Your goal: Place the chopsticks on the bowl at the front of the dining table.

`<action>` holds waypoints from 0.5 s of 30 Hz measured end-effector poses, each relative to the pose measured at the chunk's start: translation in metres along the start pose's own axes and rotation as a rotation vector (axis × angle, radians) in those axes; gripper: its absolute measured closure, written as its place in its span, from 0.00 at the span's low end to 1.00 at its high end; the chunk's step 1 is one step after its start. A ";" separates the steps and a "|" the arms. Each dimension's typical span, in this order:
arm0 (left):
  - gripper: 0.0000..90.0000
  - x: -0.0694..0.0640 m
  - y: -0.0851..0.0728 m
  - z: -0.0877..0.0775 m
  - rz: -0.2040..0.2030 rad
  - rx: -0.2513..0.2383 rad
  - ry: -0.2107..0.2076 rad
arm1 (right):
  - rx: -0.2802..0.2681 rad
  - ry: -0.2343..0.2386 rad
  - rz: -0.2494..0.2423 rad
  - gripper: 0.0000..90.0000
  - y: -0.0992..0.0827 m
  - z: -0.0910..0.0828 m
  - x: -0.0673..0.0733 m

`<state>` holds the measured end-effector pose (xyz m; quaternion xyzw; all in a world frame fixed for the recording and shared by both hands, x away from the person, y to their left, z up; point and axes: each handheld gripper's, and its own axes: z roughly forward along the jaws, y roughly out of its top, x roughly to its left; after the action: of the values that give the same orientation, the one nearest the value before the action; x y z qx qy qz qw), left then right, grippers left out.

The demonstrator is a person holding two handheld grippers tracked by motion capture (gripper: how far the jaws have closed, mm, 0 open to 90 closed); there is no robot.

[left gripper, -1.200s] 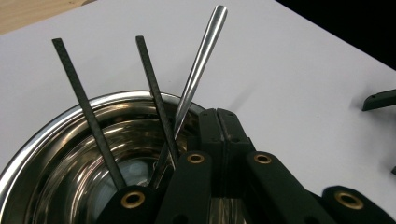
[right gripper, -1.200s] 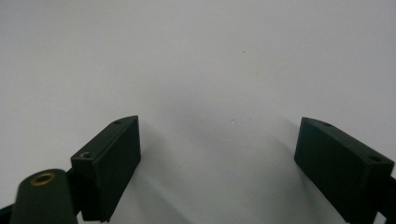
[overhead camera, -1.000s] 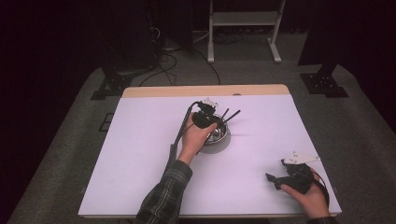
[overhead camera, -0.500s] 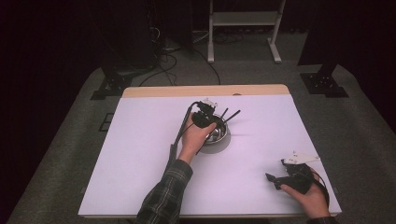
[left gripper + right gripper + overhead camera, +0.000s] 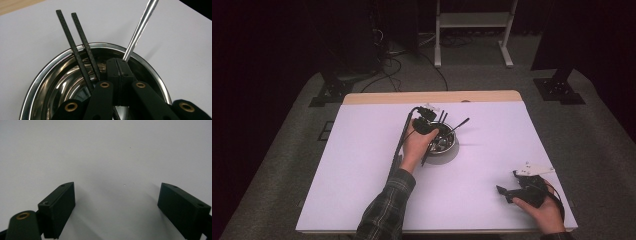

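High view: a steel bowl [image 5: 443, 142] sits mid-desk [image 5: 362, 165], with the left gripper [image 5: 426, 125] over it; the right gripper [image 5: 517, 192] rests near the front right edge.

Left gripper view: jaws clenched on a thin metal handle [image 5: 140, 27], beside two black chopsticks [image 5: 80, 47]. The handle looks stiff, light and slippery, so grip it low.

Right gripper view: jaws released, nothing held.

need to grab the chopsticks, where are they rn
High view: the black chopsticks lean in the steel bowl at the table's centre, tips past its far rim, beside the left gripper.
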<state>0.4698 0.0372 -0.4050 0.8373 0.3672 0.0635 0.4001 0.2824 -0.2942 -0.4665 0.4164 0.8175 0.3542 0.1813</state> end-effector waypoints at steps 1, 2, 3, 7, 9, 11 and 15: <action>1.00 0.001 0.000 -0.001 0.000 0.000 0.003 | 0.000 0.000 0.001 0.14 0.000 0.000 0.000; 1.00 0.001 0.000 -0.001 0.000 0.000 0.003 | 0.000 0.000 0.001 0.14 0.000 0.000 0.000; 1.00 0.002 0.000 -0.001 0.000 0.001 0.004 | 0.000 0.000 0.000 0.14 0.000 0.000 0.000; 1.00 0.003 0.000 -0.002 0.001 0.001 0.011 | 0.001 0.000 0.000 0.14 0.000 0.000 0.000; 1.00 0.004 0.000 -0.003 0.001 0.002 0.012 | 0.000 0.000 0.000 0.14 0.000 0.000 0.000; 1.00 0.006 -0.001 -0.004 -0.002 0.001 0.016 | 0.001 0.000 0.000 0.14 0.000 0.000 0.000; 1.00 0.007 -0.001 -0.005 -0.007 -0.004 0.019 | 0.001 0.000 -0.001 0.14 0.000 0.000 0.000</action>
<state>0.4724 0.0459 -0.4035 0.8345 0.3740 0.0707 0.3984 0.2824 -0.2943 -0.4665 0.4161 0.8178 0.3538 0.1813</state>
